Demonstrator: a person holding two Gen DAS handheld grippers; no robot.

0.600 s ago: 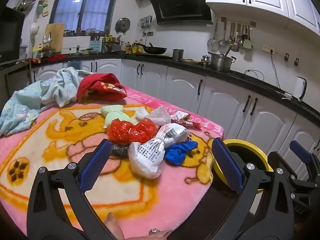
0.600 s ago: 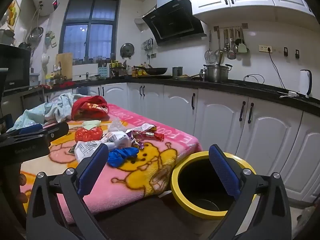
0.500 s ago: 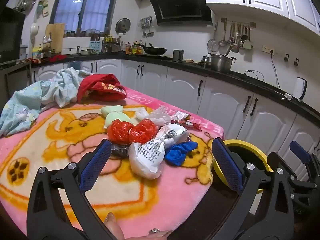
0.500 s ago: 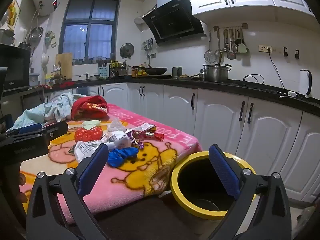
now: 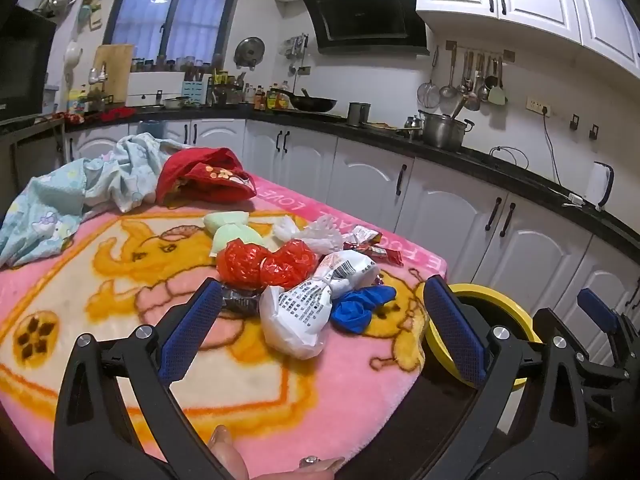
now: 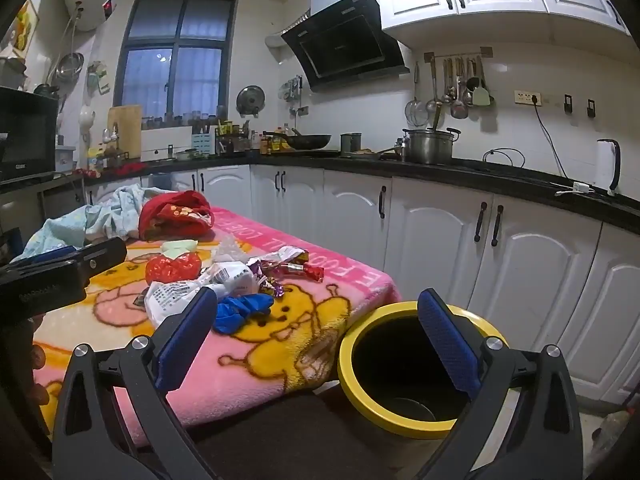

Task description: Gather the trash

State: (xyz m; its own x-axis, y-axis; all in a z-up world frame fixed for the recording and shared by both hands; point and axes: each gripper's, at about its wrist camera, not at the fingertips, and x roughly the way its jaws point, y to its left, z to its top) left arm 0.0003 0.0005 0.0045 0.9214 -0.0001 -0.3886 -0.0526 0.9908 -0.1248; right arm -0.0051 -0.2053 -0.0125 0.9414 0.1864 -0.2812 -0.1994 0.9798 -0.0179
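A heap of trash lies on the pink blanket: a white printed bag, a red crinkled bag, a pale green bag, a blue glove and candy wrappers. My left gripper is open and empty, just short of the white bag. My right gripper is open and empty, between the table corner and the yellow-rimmed bin. The bin also shows in the left wrist view. The heap shows in the right wrist view, with the white bag and blue glove.
A red cloth and a light blue cloth lie at the far side of the table. White cabinets under a black counter run behind the table and bin. The left gripper's body shows at the left of the right wrist view.
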